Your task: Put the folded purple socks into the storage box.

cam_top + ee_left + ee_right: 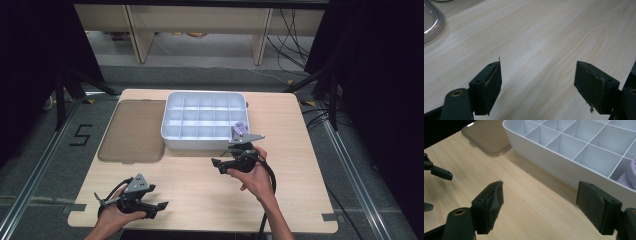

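— Pale wood grain runs across the surface, with dark floor, cables and shelf legs behind it. Why does the white divided tray sit at the far middle?

— Probably so both hands can reach its compartments alike. Its smoky see-through lid lies flat just to the left, touching or nearly touching the tray wall, which leaves the compartments open from above.

— And the lilac thing?

— A small lilac item, soft-looking, maybe folded cloth, sits in the near right corner compartment. In the right gripper view it peeks over the tray's wall. The other compartments I can see look bare.

— Where are the hands?

— The right gripper hovers just before that corner, turned leftward, its fingers spread wide with nothing between them. I judge it has either just let go or is about to reach in. The left gripper rests low near the front left edge, well apart from the tray, fingers also wide and empty over bare wood, out of the way.

— Any writing?

— A black "5" is marked on the floor left of the surface. No brand or label is readable on the tray or lid.
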`<action>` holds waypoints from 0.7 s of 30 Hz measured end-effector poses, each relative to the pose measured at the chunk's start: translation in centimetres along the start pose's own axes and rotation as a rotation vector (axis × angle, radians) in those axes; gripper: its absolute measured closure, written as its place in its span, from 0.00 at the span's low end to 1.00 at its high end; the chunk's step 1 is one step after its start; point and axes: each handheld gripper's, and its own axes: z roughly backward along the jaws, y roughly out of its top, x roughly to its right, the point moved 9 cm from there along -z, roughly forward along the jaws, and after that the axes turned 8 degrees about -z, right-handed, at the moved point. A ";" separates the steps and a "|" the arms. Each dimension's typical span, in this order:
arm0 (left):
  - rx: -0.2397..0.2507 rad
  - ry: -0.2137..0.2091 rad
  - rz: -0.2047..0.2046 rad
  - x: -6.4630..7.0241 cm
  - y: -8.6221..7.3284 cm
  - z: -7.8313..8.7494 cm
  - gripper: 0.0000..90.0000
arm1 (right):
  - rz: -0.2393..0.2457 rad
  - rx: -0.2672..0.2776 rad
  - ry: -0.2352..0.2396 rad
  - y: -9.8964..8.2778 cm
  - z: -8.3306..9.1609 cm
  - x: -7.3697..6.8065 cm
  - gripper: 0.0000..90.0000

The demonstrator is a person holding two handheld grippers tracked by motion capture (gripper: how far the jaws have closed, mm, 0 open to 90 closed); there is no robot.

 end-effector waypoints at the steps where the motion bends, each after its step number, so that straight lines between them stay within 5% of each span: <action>1: -0.014 0.005 -0.017 -0.2 -0.1 0.1 0.24 | 0.009 -0.007 0.002 -0.1 0.0 0.1 0.26; 2: -0.011 0.004 -0.010 -0.1 -0.1 0.1 0.24 | -0.030 -0.007 0.007 -0.3 -0.1 -0.3 0.25; 3: 0.003 -0.006 0.018 0.2 0.0 0.0 0.24 | 0.005 -0.010 -0.003 -0.4 0.0 0.0 0.25; 5: -0.010 -0.006 -0.014 0.1 -0.1 0.1 0.24 | 0.004 -0.014 0.000 -0.7 0.0 -0.2 0.24; 11: -0.008 -0.006 -0.010 0.1 0.0 0.0 0.24 | 0.004 -0.014 0.008 -1.2 0.2 -0.8 0.23; 14: -0.011 -0.007 -0.011 0.1 -0.1 0.1 0.24 | 0.044 -0.003 0.031 -1.4 0.1 -1.0 0.23; 15: -0.005 -0.005 -0.010 0.1 0.0 0.0 0.24 | 0.013 -0.020 0.017 -1.6 0.3 -1.1 0.23; 21: -0.005 -0.003 -0.007 0.2 0.0 0.0 0.24 | 0.030 -0.018 0.021 -2.4 0.2 -1.5 0.21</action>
